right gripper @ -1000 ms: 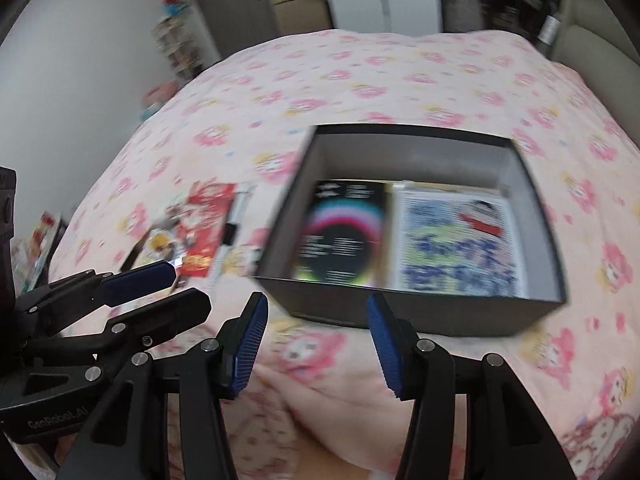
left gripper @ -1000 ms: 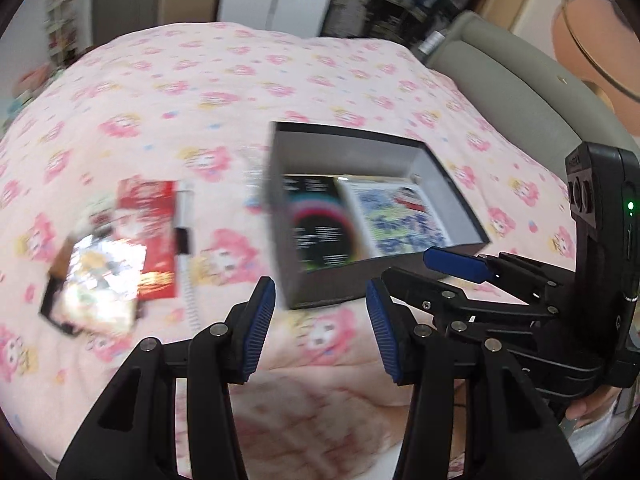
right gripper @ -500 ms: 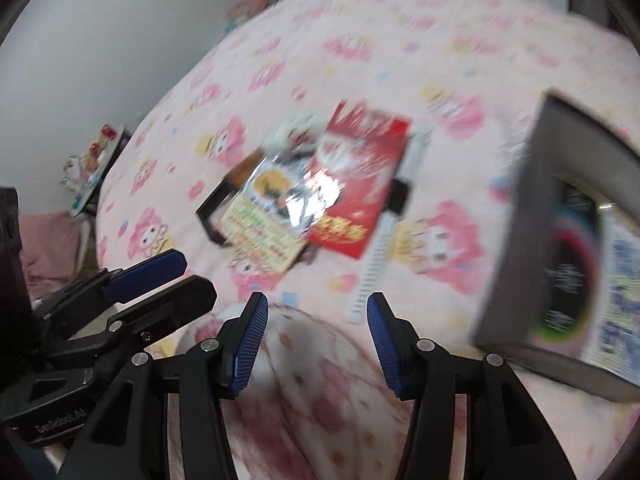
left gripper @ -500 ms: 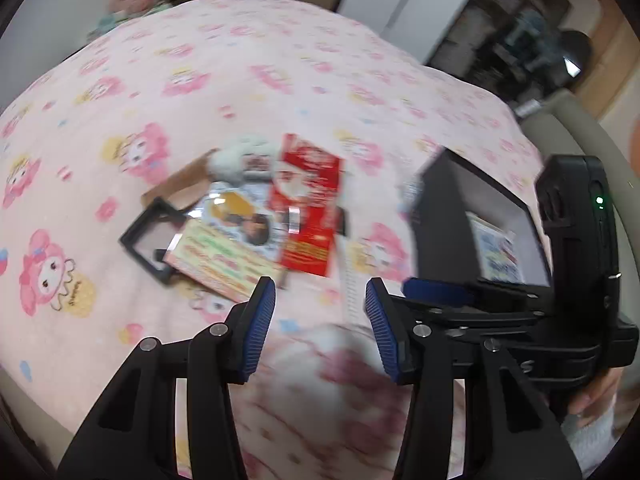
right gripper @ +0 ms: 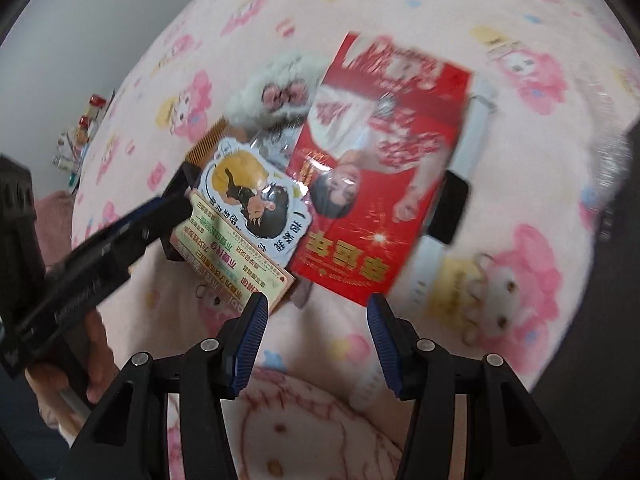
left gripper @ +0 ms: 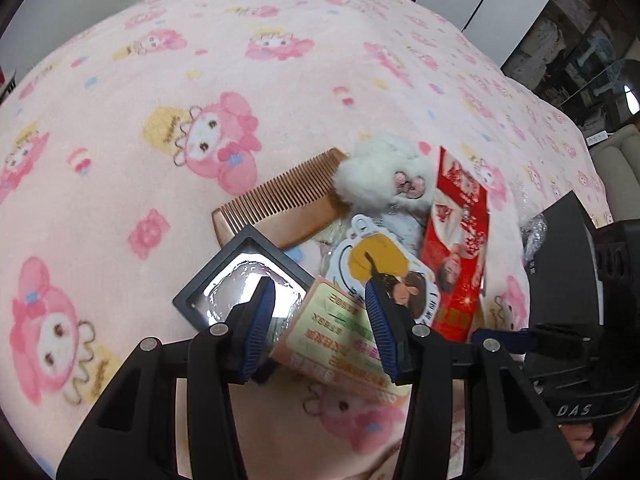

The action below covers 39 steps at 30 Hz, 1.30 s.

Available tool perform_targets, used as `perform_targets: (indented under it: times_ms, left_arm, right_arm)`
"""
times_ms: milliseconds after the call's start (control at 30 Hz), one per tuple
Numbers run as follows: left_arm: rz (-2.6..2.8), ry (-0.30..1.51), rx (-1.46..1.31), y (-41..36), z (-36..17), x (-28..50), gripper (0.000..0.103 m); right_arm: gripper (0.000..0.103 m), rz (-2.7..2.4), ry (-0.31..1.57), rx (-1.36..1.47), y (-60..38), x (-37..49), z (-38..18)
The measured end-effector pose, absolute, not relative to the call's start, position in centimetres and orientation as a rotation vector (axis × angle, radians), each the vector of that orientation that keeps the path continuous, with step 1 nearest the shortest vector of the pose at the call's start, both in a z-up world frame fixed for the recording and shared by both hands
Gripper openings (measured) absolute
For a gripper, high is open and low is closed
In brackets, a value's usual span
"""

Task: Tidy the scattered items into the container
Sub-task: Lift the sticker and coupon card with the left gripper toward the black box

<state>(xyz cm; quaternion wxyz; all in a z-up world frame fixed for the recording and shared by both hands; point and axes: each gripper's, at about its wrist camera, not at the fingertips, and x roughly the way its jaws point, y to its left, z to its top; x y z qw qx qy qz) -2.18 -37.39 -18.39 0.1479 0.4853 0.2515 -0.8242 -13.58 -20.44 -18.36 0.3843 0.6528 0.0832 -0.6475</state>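
Note:
A pile of items lies on the pink blanket (left gripper: 248, 80): a wooden comb (left gripper: 276, 204), a white fluffy paw toy (left gripper: 384, 176), a black-framed clear case (left gripper: 244, 280), a cartoon sticker card (left gripper: 384, 268), a pale printed card (left gripper: 340, 340) and a red packet (left gripper: 460, 240). My left gripper (left gripper: 320, 292) is open, low over the case and printed card. My right gripper (right gripper: 314, 304) is open, just short of the red packet (right gripper: 380, 168) and printed card (right gripper: 236, 256). A white watch (right gripper: 452, 200) lies beside the packet. The dark box's corner (left gripper: 568, 232) shows at right.
The bed's left edge drops to a floor with small clutter (right gripper: 80, 136). A wardrobe and shelves (left gripper: 560, 32) stand beyond the bed. The left gripper's body (right gripper: 80, 264) crosses the right wrist view at left.
Both grippers have swung left from the box to the pile and come down close over it. Both stay open.

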Motion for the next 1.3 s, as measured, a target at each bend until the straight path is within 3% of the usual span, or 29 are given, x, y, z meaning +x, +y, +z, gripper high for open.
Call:
perform_targets:
  times_ms: [167,300,433,567,933,1000,1133,1300]
  left_arm:
    - [-2.412,0.819,1.472,-36.0,-18.9,-1.5,0.043]
    - [-2.466,0.9,1.548,-34.5,-18.6,-0.5,0.043]
    - [-2.435,0.852,1.471,-35.2,-18.0,-0.2,0.043]
    - [-2.43,0.942,1.443,-36.1,-18.6,-0.6,0.042]
    - [-2.422,0.883,1.495,-34.3,-18.5,-0.2,0.032]
    - [-2.418,0.87,1.5,-34.2,-18.7,-0.1,0.028]
    - [-2.448,0.87,1.518,-33.2,-18.5,-0.3,0.028]
    - [-2.459,0.819,1.497,-32.6,-17.0,0.0,0.028]
  right_arm:
    - [0.048,-1.603,0.245,1.703,-22.3,-14.0,-20.4]
    - [0.048,-1.646,0.153,1.658,-21.9,-14.3,-19.6]
    - [0.048,-1.751,0.112,1.601,-20.8,-14.7,-18.1]
    - [0.048,-1.752,0.162,1.658,-20.1,-14.5,-19.0]
    - [0.048,-1.677,0.201,1.673,-21.3,-13.8,-20.9]
    - [0.049,-1.655,0.163,1.71,-21.1,-14.2,-21.8]
    - [0.049,-1.573,0.026,1.732,-20.6,-14.8,-22.4]
    - [0.047,-1.602,-0.009,1.667,-20.2,-14.1,-21.0]
